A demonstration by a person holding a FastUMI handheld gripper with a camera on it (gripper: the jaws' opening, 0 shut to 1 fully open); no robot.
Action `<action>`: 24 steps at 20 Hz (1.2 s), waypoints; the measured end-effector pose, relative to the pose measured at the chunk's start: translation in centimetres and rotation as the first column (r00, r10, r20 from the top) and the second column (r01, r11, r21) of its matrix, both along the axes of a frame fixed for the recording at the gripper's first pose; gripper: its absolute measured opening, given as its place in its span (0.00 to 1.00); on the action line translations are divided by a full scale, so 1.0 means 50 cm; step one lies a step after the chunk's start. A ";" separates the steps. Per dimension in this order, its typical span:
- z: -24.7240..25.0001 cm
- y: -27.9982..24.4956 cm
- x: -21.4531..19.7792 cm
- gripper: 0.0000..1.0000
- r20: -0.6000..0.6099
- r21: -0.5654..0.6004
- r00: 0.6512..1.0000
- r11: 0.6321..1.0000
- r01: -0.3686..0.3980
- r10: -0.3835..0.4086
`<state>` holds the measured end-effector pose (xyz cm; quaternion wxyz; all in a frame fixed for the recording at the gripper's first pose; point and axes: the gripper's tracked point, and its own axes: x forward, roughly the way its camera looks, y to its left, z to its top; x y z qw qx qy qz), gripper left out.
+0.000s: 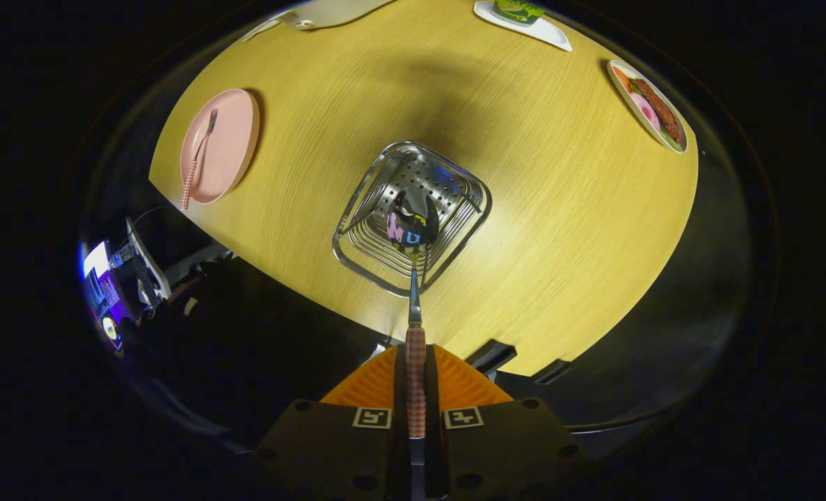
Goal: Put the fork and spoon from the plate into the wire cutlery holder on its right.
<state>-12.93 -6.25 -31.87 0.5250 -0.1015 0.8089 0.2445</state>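
My gripper [415, 365] is shut on the checked handle of the spoon [413, 278], which points straight ahead from between the fingers. The spoon's shiny bowl hangs inside the square wire cutlery holder [357, 209] that stands on the wooden table just beyond the fingers; I look down into the holder from above. Far off to the left of the holder lies the pink plate [230, 142]. The fork [199, 156], with a matching checked handle, rests across the plate, its handle end sticking out over the near rim.
The round wooden table [559, 209] has a white tray with a green cup [524, 17] at the far side and a plate of food [653, 104] to the right. A white object [329, 10] lies at the far edge. Dark booth items sit below the table's left edge.
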 end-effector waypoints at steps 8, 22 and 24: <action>-0.018 0.024 0.021 0.16 -0.006 -0.006 1.000 1.000 -0.004 0.004; 0.120 0.101 0.088 0.44 0.293 0.275 0.921 0.945 0.177 -0.257; 0.156 0.152 0.093 0.44 0.318 0.354 0.897 0.916 0.187 -0.306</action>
